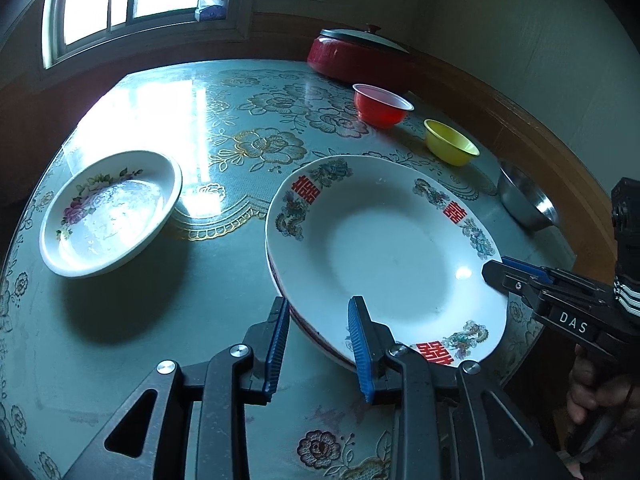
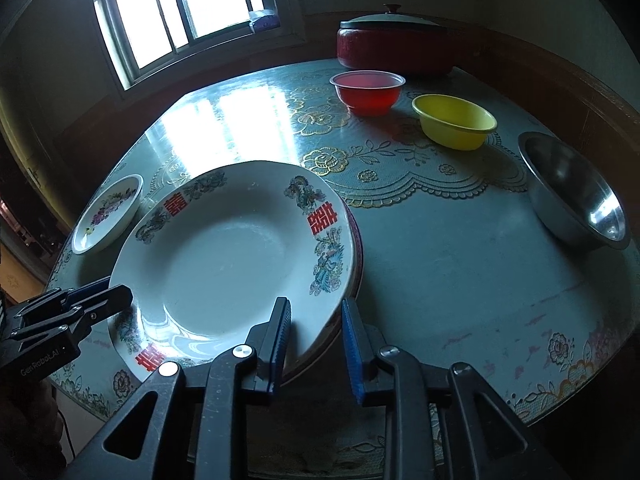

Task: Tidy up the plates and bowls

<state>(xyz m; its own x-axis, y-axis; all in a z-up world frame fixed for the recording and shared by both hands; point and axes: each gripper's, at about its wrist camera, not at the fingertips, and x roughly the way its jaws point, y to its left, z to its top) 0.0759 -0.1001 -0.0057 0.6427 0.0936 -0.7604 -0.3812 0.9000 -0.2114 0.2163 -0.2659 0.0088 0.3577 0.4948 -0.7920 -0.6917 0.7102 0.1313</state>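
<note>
A white plate with red characters and dragons (image 1: 392,248) (image 2: 224,256) lies on top of a red-rimmed plate (image 2: 356,248) on the table. My left gripper (image 1: 319,300) straddles its near rim, one blue pad over the plate and one outside it. A gap shows at the pads, so it is open. My right gripper (image 2: 316,300) straddles the opposite rim the same way, also open. Each gripper shows in the other's view, at the plate's edge (image 1: 494,270) (image 2: 116,292). A floral deep plate (image 1: 112,212) (image 2: 108,212) sits to the left.
A red bowl (image 2: 368,92), a yellow bowl (image 2: 454,126) and a steel bowl (image 2: 576,200) stand along the table's far right. A lidded red pot (image 2: 392,48) stands at the back. The floral glass-topped table (image 2: 460,280) is round, with a wall close behind.
</note>
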